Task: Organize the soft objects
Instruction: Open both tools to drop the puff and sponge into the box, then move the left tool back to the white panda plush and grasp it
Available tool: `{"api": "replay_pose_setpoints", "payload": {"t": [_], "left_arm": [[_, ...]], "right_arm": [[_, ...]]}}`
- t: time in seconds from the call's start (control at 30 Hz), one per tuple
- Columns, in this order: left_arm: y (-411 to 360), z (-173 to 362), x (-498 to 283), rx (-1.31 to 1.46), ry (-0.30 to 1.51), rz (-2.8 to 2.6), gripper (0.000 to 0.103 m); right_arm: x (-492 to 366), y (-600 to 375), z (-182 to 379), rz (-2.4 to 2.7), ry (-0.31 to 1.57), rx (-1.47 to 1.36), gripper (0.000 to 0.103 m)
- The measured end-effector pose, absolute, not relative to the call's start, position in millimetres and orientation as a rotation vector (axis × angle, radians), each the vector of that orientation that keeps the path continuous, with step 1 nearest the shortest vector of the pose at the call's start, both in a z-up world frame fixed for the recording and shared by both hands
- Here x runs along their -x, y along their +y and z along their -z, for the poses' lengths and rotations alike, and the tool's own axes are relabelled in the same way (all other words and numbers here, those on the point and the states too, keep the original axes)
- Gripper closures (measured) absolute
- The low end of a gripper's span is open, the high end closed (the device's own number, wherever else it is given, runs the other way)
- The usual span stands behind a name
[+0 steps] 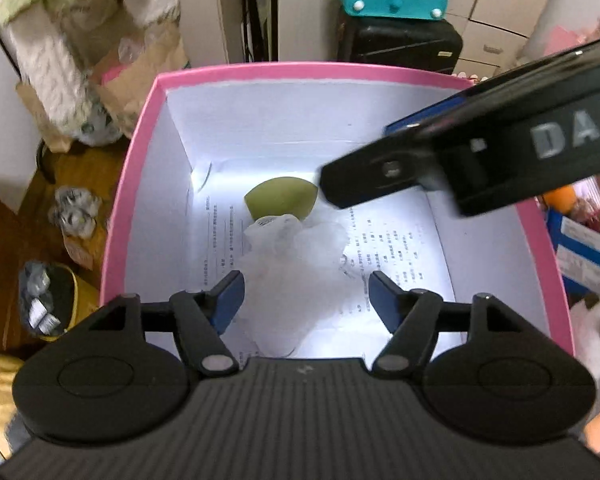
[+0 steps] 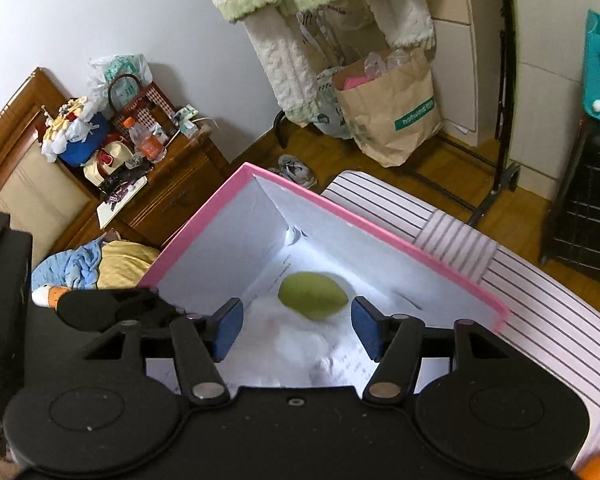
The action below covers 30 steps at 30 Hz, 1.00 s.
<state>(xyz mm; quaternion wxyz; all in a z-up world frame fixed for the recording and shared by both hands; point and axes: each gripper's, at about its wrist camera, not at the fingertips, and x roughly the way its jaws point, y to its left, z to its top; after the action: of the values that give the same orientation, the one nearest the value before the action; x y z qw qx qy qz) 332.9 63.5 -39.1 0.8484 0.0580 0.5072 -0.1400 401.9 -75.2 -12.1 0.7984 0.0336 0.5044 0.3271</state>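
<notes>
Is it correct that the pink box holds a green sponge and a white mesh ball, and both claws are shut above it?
Not quite. The left claw and the right claw are open, as each wrist view shows. The pink box does hold the green sponge and the white mesh ball.

Both wrist cams down into box (image 1: 132, 184)

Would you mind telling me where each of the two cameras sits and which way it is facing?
Left wrist: on the left gripper, looking steeply down into the pink box; its own open blue pads show, the right gripper crosses at upper right.
Right wrist: on the right gripper, looking down over the box corner; its own open pads show.
Shared: the box, green sponge and white mesh puff.
</notes>
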Motion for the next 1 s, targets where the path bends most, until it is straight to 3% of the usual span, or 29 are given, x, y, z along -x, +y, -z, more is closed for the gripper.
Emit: {"api": "replay_pose_setpoints", "payload": {"t": [0.7,1.0], "left_arm": [[66,-37,-226,-0.245,0.916,0.337,0.029],[54,-69,-178,-0.304,0.844,0.385,0.022]], "right_arm": [[-257,-132,-68,-0.677,0.902,0.037,0.038],[-202,-138,-100,-0.715,0.844,0.116,0.037]]}}
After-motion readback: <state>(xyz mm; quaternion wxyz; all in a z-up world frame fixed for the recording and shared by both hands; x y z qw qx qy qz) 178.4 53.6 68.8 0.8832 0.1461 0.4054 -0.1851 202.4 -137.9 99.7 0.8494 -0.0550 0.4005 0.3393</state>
